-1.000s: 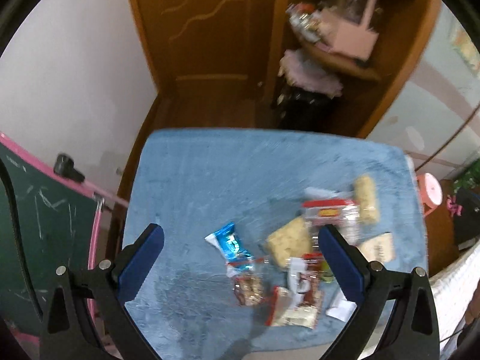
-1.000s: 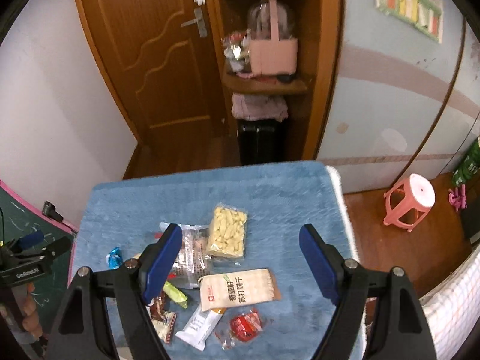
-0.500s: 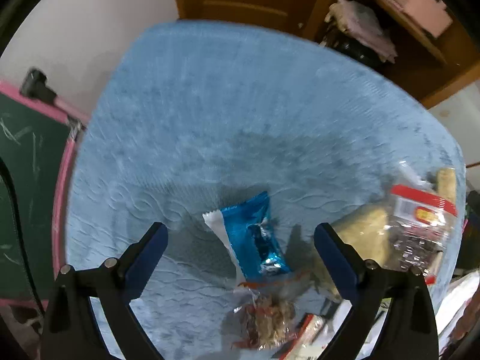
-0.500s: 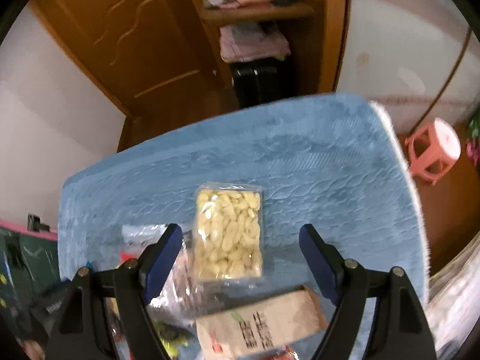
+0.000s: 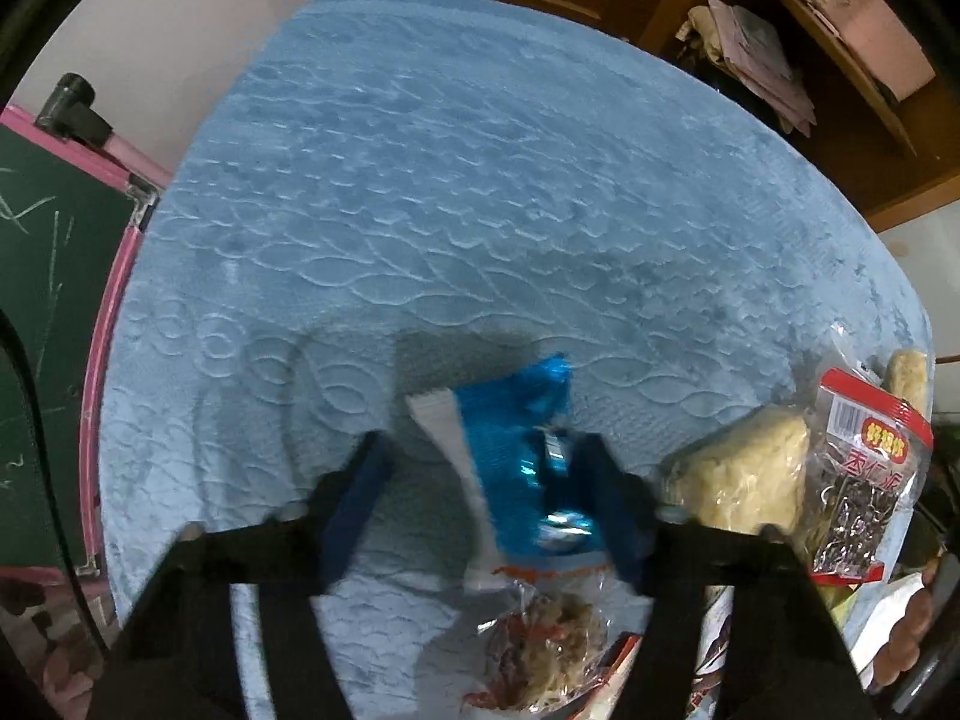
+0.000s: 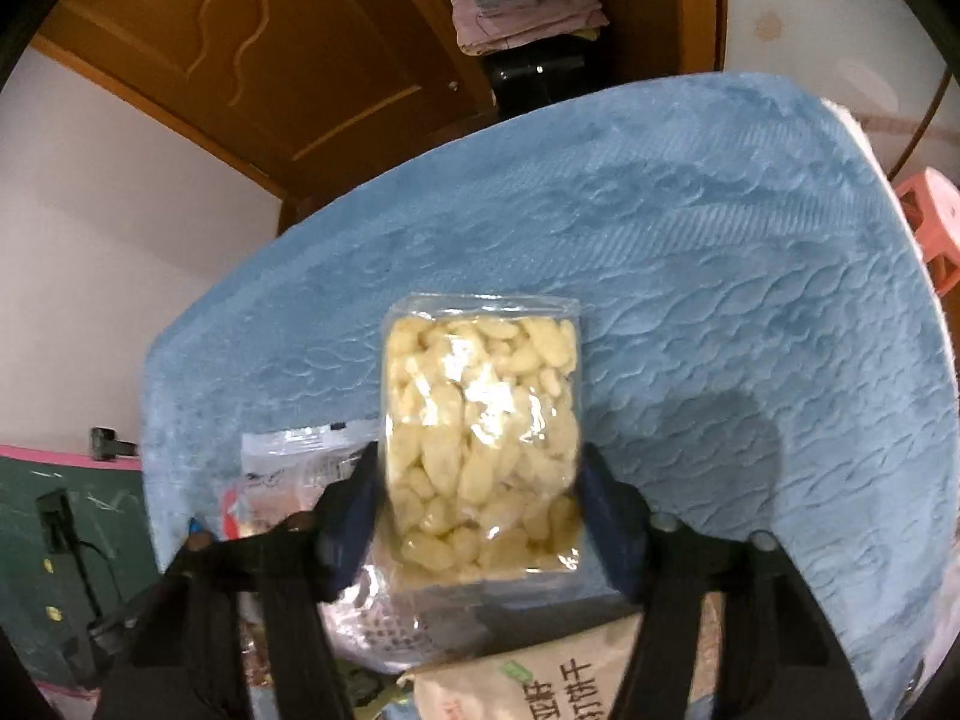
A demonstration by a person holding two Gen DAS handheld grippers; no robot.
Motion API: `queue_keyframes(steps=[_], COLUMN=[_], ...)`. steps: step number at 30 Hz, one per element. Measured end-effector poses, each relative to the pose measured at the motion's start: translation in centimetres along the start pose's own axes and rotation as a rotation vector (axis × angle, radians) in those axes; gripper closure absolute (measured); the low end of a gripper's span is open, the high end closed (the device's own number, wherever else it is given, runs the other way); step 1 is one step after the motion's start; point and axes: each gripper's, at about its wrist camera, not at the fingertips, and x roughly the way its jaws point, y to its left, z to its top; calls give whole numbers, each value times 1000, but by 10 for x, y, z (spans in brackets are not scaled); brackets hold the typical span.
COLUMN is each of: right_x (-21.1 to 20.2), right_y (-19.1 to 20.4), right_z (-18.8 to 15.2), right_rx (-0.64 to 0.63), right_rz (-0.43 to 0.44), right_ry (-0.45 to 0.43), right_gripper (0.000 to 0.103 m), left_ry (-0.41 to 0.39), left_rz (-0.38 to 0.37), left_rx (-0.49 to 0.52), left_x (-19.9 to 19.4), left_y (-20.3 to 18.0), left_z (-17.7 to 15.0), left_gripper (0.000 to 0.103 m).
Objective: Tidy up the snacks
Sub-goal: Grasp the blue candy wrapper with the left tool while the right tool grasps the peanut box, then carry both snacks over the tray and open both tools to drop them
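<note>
Both tools have just been closing: the left tool (image 5: 486,468) still brackets the blue wrapper (image 5: 522,450) loosely, the right tool (image 6: 480,486) pinches the clear puffed-snack pack (image 6: 483,438) on the blue-covered counter (image 6: 750,276); seat both grips squarely before lifting.

The left hand-held gripper (image 5: 486,468) is pointed steeply down. Its jaws have just been closing, and a blue wrapper is enclosed between them: the right pad is laid against the wrapper's edge, while a gap is left at the left pad. The right hand-held gripper (image 6: 480,480) is also angled downward. Its jaws have likewise just been closing, and both pads are pressed against the sides of a clear bag of pale snacks.
</note>
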Motion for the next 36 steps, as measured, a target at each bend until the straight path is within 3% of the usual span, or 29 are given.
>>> queue_keyframes(steps=[2, 9, 16, 20, 27, 36], right_x=[-1, -31, -99, -150, -229, -285], right_y=[1, 7, -2, -7, 3, 18], right_z=[-1, -20, -37, -57, -128, -252], right_rx=[-31, -107, -95, -95, -179, -286], right_rz=[-41, -108, -76, -50, -49, -25], right_ry=[-7, -75, -178, -247, -364, -429], right_gripper=[42, 42, 42, 42, 42, 42], left_ry=[-4, -40, -203, -307, -415, -391], left_rz=[-6, -67, -96, -108, -115, -140], left_rx=[-1, -21, 29, 122, 280, 379], left_x=[-4, -25, -111, -173, -248, -285], left_y=[5, 21, 29, 21, 4, -3], left_z=[-2, -10, -41, -75, -154, -264], left_gripper=[70, 73, 73, 73, 73, 73])
